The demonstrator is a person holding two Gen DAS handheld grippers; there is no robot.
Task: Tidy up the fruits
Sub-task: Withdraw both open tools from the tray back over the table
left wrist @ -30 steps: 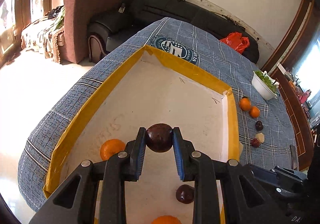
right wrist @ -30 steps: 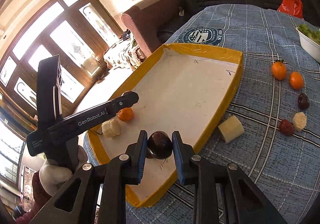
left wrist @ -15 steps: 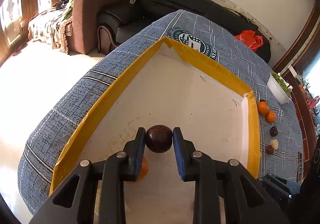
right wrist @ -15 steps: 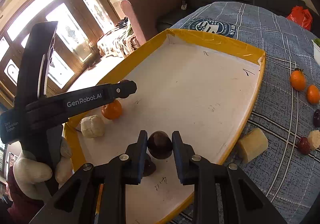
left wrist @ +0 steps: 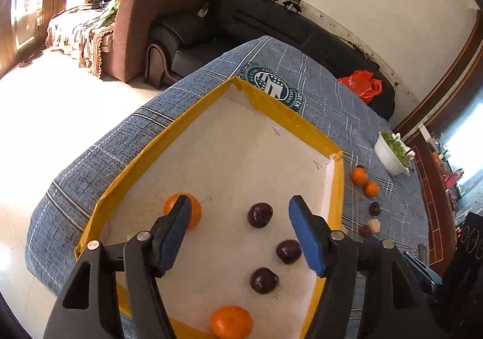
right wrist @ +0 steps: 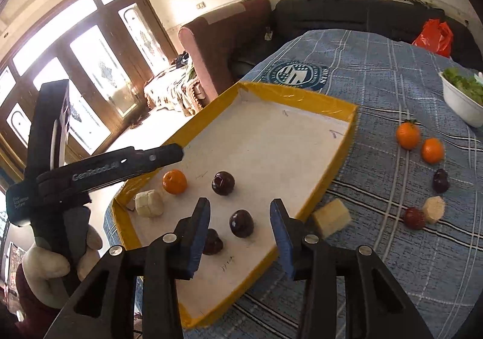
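Both grippers empty, jaws spread wide, hovering over the near end of the yellow-rimmed tray (right wrist: 344, 154). Left gripper (left wrist: 240, 236) sits above a dark plum (left wrist: 260, 215), which lies between its fingers but untouched; right gripper (right wrist: 240, 233) frames another plum (right wrist: 241, 223) the same way, no contact visible. A third plum (right wrist: 223, 183) rests a bit farther in; a fourth (right wrist: 212, 242) is half hidden behind the right gripper's left finger.

Dark fruit clusters mid-tray, an orange (right wrist: 174, 182) and a pale peeled chunk (right wrist: 149, 203) near the left rim, so it looks like sorting by kind into the tray. A second orange (left wrist: 231, 322) lies at the near edge in the left view.

Still out on the blue plaid cloth (right wrist: 392, 73): two oranges (right wrist: 408, 135), one dark plum (right wrist: 440, 180), a reddish fruit (right wrist: 414, 218), a pale piece (right wrist: 433, 209), and a pale block (right wrist: 330, 217) touching or just beside the tray's outer rim, can't tell which.

Plums are near round, no real long axis; stem dimple of the left gripper's plum faces up toward the camera. Likely next: fetch from the cloth.
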